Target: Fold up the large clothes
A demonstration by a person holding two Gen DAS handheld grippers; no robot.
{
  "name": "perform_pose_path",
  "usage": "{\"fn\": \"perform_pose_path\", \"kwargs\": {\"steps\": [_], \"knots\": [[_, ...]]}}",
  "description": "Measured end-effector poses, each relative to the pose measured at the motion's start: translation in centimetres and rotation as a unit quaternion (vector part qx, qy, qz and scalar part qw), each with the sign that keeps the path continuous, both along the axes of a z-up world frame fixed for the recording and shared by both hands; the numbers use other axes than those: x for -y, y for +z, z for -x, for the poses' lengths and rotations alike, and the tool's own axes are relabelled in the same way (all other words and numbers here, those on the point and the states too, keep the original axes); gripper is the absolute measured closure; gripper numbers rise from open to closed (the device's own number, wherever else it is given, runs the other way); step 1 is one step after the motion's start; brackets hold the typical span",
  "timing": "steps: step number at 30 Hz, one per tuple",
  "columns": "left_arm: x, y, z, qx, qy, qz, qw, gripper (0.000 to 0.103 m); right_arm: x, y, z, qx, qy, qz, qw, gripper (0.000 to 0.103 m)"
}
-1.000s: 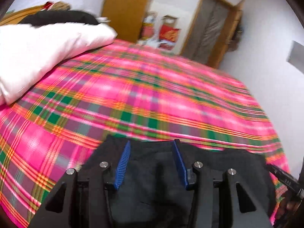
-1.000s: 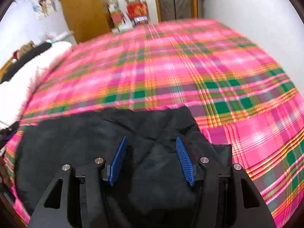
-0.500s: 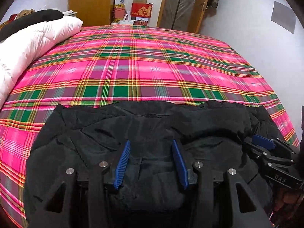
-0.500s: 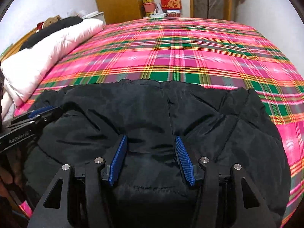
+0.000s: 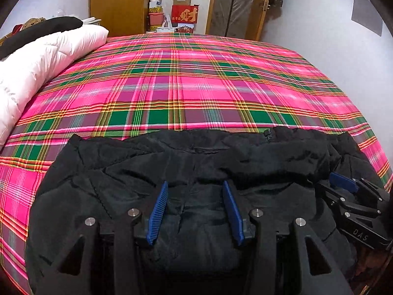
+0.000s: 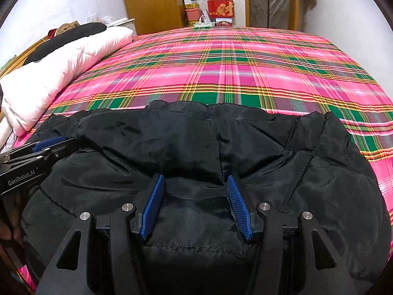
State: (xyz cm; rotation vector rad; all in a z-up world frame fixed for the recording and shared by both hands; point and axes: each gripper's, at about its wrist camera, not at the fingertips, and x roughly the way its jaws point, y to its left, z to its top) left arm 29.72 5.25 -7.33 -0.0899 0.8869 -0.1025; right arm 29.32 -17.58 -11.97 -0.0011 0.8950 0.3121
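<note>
Left wrist view: my left gripper [image 5: 195, 196] has a thick fold of the black jacket [image 5: 186, 162] bunched between its blue pads [image 5: 157, 217], and the pads press into the padded cloth, so I am clamped on it. At three o'clock my right gripper [image 5: 343, 184] bites the same near edge. In the right wrist view its pads [image 6: 152, 206] squeeze a stitched hem of the jacket too. The jacket lies spread across the near end of the plaid bedspread [image 5: 186, 81]. At ten o'clock a white quilt [image 5: 36, 61] is heaped; at twelve o'clock, a wooden wardrobe [image 5: 118, 2] and a red box [image 5: 185, 14].
</note>
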Motion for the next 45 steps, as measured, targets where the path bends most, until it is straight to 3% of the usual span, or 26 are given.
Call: {"fn": "perform_pose_path", "kwargs": {"steps": [12, 15, 19, 22, 25, 29, 33, 45], "knots": [[0.0, 0.0, 0.0, 0.002, -0.003, -0.001, 1.0000, 0.054, 0.1, 0.9, 0.4, 0.001, -0.005, 0.001, 1.000, 0.050], [-0.2, 0.0, -0.1, 0.003, -0.005, 0.003, 1.0000, 0.054, 0.7, 3.2, 0.9, -0.009, -0.004, -0.003, 1.000, 0.049], [-0.3, 0.8, 0.1, 0.001, -0.001, 0.004, 1.0000, 0.054, 3.0, 7.4, 3.9, 0.017, -0.012, -0.025, 0.999, 0.049], [-0.3, 2.4, 1.5, 0.006, -0.002, 0.018, 0.9998, 0.055, 5.8, 8.3, 6.5, 0.023, -0.032, -0.019, 0.999, 0.049], [0.4, 4.1, 4.2, 0.021, -0.025, 0.041, 0.9986, 0.055, 8.5, 7.5, 8.8, 0.015, -0.059, -0.013, 0.998, 0.049], [2.7, 4.7, 7.5, 0.031, -0.072, 0.041, 0.9961, 0.054, 11.3, 4.3, 9.4, -0.025, -0.097, -0.007, 0.995, 0.049], [5.6, 2.9, 7.4, 0.023, -0.100, -0.021, 0.9945, 0.054, 11.8, 2.2, 8.9, -0.045, -0.092, 0.013, 0.995, 0.049], [5.9, 0.8, 5.1, 0.012, -0.078, -0.017, 0.9967, 0.054, 10.9, 0.6, 7.1, -0.070, -0.088, 0.035, 0.993, 0.048]]}}
